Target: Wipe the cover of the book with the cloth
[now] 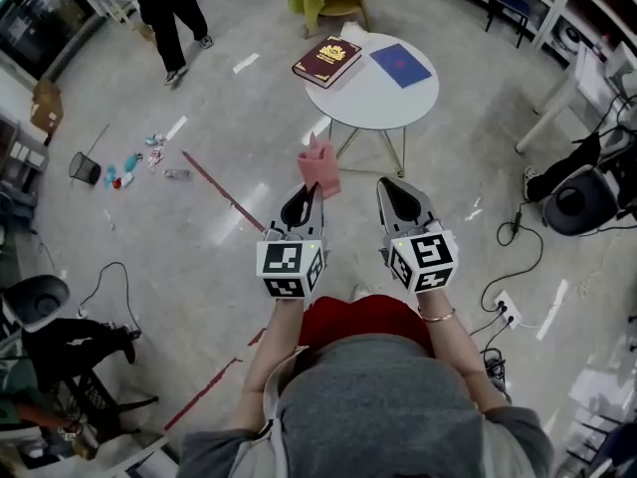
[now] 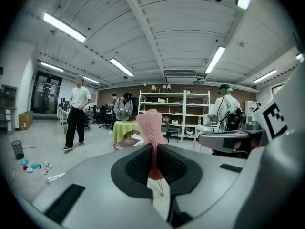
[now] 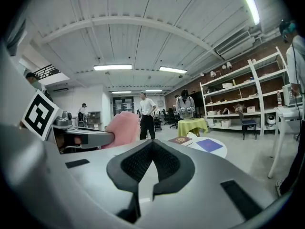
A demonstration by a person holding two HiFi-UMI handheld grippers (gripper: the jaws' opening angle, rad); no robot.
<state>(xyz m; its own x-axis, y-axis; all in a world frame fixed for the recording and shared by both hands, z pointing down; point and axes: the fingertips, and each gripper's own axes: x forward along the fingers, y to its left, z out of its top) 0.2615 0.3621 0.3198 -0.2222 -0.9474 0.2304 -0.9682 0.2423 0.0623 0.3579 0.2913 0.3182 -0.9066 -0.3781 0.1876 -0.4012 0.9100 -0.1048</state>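
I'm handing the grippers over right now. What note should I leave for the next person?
Left gripper: shut on the pink cloth, held up in the air.
Right gripper: shut, empty.
The red book lies on the round table ahead, beside a blue flat item; both grippers are well short of the table.
Done: cloth in hand.
Left: step up to the table and wipe the book's cover.

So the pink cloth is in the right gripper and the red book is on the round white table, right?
Not quite. The pink cloth is pinched in the left gripper, not the right gripper, whose jaws are shut on nothing; the left gripper view shows it. The red book does lie on the round white table.
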